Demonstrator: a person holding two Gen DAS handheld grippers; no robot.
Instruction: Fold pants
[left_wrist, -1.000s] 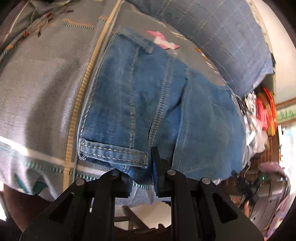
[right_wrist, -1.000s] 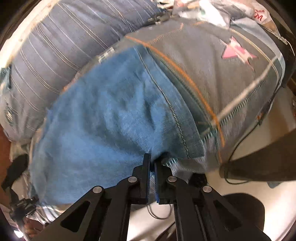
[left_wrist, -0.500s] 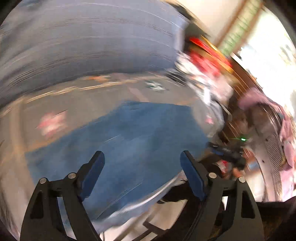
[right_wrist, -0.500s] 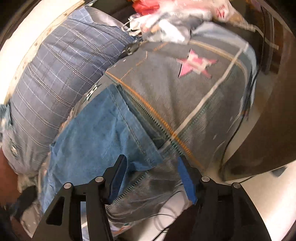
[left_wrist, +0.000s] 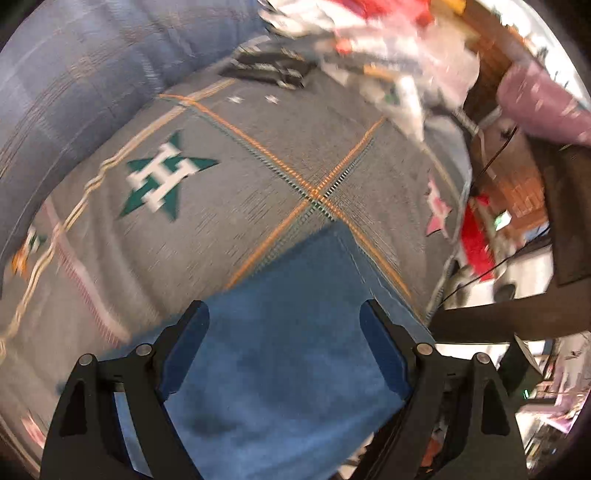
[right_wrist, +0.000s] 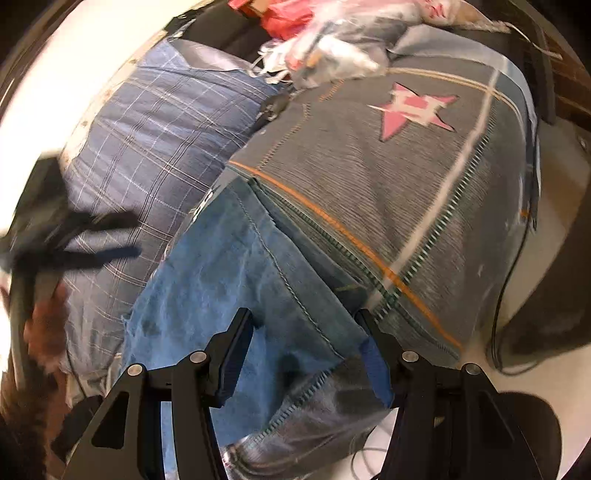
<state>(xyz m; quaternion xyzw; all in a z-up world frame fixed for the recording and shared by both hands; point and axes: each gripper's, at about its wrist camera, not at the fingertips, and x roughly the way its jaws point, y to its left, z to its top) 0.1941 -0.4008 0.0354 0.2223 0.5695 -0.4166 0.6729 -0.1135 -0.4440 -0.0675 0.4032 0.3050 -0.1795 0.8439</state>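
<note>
Both grippers, clamped on denim a second ago, now stand with jaws apart and nothing pinched: left gripper (left_wrist: 284, 328), right gripper (right_wrist: 306, 343). One pair of blue jeans (right_wrist: 236, 280), folded, orange-stitched seam showing, lies flat on the grey star-patterned blanket (left_wrist: 229, 206) beneath both. One plaid blue pillow (right_wrist: 155, 129) borders the blanket. Cluttered plastic bags (left_wrist: 406, 48) lie beyond, blurred.

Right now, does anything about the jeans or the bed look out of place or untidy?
The folded jeans lie flat on the grey blanket, nothing askew. Only the pile of bags and clothes at the blanket's far end looks messy. Both grippers are open.
</note>
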